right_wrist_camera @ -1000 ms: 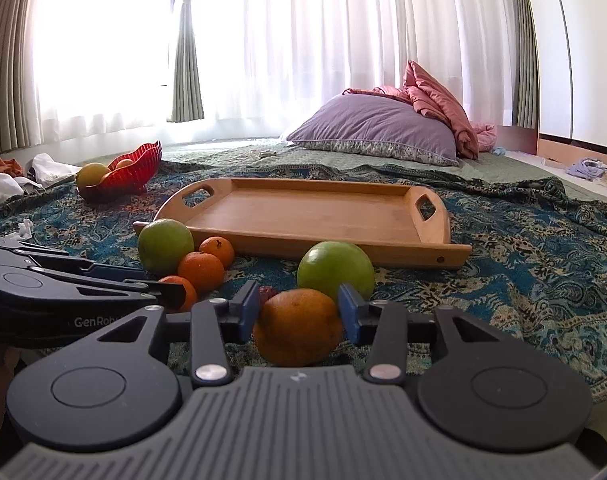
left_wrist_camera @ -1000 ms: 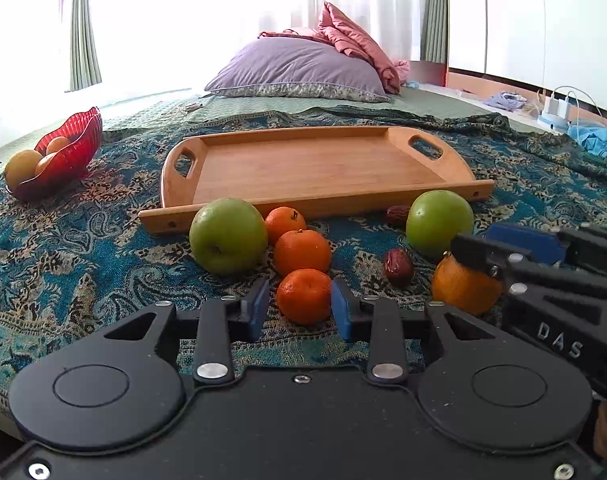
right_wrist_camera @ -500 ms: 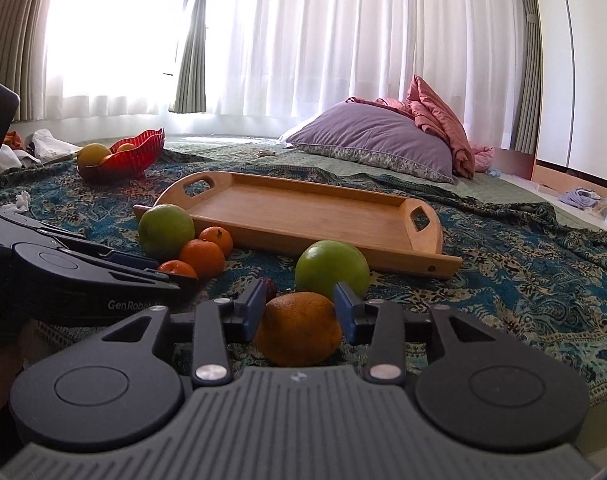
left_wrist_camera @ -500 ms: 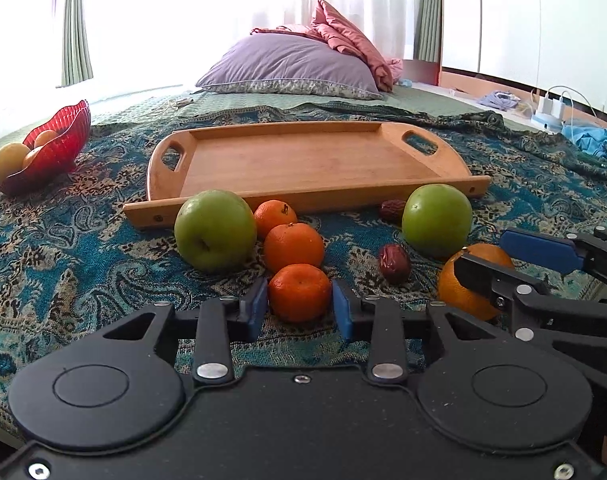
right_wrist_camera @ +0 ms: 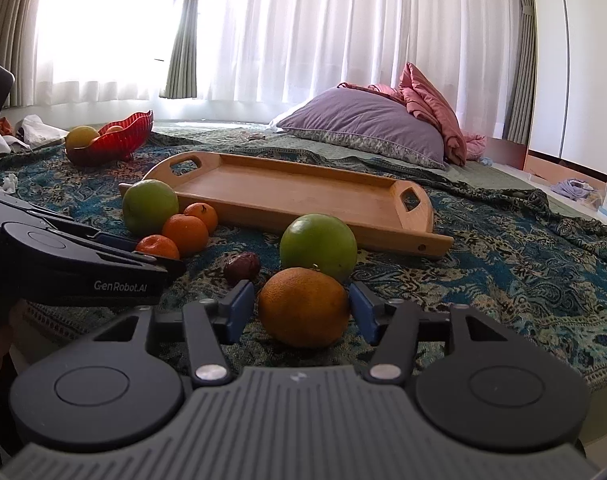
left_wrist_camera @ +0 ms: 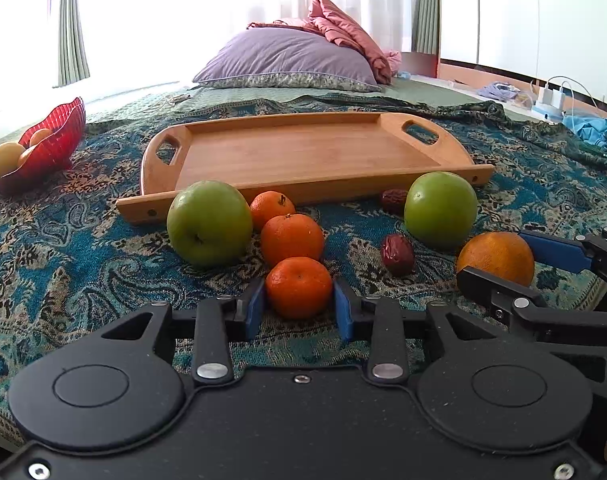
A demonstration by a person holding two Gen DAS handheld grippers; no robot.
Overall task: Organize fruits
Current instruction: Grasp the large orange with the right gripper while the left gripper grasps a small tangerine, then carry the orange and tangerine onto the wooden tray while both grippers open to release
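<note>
Showing only their blue pads and black linkages, both tools hid their own housings' lower edges beyond the frame. The left tool (left_wrist_camera: pixel 299 304) stood with its pads flanking the nearest mandarin (left_wrist_camera: pixel 299 287), slim gaps visible on either side, so no grip was made. The right tool (right_wrist_camera: pixel 303 308) likewise bracketed the orange (right_wrist_camera: pixel 303 307), its left pad clearly apart from the dimpled rind; contact at the right pad could not be judged. From the right wrist view, the left tool's black arm covered part of the nearest mandarin (right_wrist_camera: pixel 158 247).

Ahead of the left tool lay two more smooth mandarins (left_wrist_camera: pixel 292 239) (left_wrist_camera: pixel 271 208) in a row, with a glossy green apple (left_wrist_camera: pixel 209 223) touching them on the left. A second green apple (left_wrist_camera: pixel 440 209) sat just beyond the orange (left_wrist_camera: pixel 495 257), and a wrinkled dark date (left_wrist_camera: pixel 397 254) lay between the two tools; another date (left_wrist_camera: pixel 394 200) was half hidden behind that apple. Farther ahead rested the rectangular wooden tray (left_wrist_camera: pixel 303 152) with cut-out handles, on a teal paisley woven blanket (left_wrist_camera: pixel 63 240). Far to the left, a ribbed red glass bowl (left_wrist_camera: pixel 55 140) held yellow fruit, partly masked by its wall. Behind the tray lay a purple pillow (left_wrist_camera: pixel 287 60); the window beyond it was washed out by glare.
</note>
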